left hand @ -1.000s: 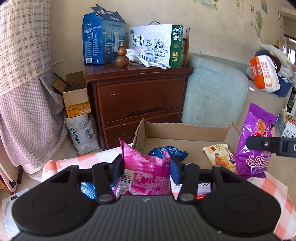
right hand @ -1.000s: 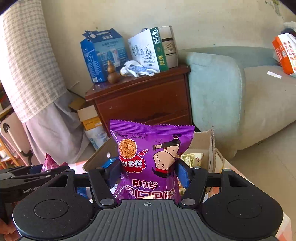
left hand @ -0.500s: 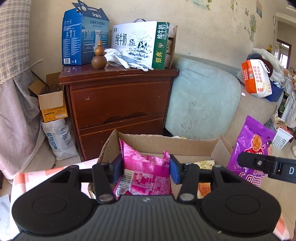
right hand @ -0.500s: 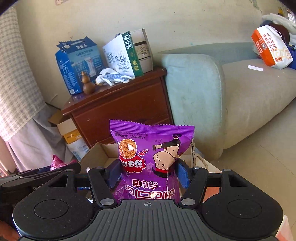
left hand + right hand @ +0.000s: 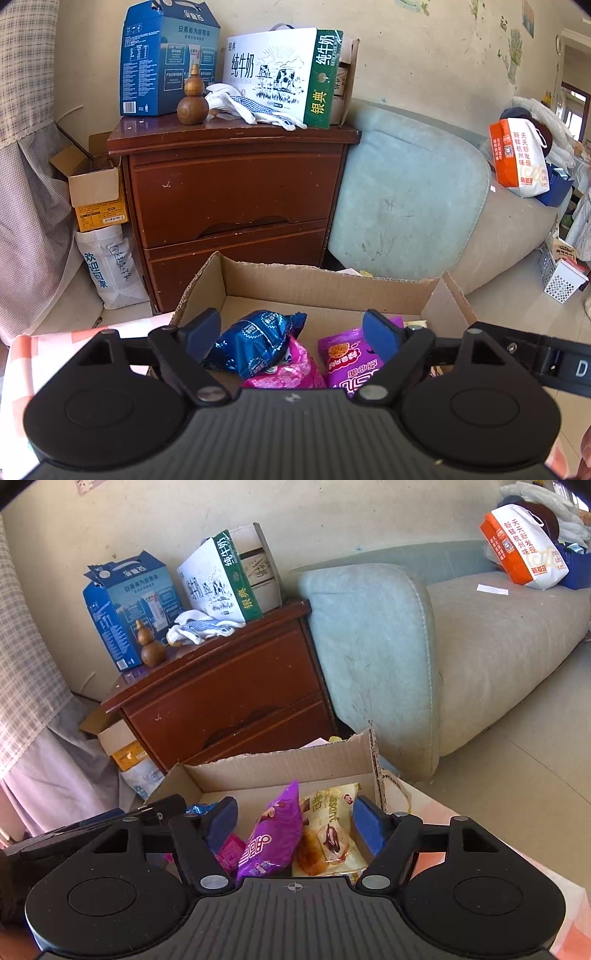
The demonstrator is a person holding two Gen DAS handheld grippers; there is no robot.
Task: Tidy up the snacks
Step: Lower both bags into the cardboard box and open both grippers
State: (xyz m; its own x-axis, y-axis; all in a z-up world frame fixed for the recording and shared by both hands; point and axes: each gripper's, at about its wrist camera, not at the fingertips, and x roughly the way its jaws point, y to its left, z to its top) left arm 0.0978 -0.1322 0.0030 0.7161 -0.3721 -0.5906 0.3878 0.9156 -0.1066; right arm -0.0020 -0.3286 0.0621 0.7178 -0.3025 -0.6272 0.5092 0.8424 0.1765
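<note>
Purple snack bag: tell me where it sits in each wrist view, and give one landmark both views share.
Left wrist view: the purple snack bag lies in the cardboard box, low and right of centre, beside the pink bag.
Right wrist view: the same bag stands tilted at bottom centre, left of the croissant pack.
Shared landmark: the green-and-white milk carton on the wooden nightstand.

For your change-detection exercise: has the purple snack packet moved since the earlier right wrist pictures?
Yes. The purple snack packet has dropped from upright between the right gripper's just-opening jaws into the cardboard box, leaning beside the croissant packet.
</note>
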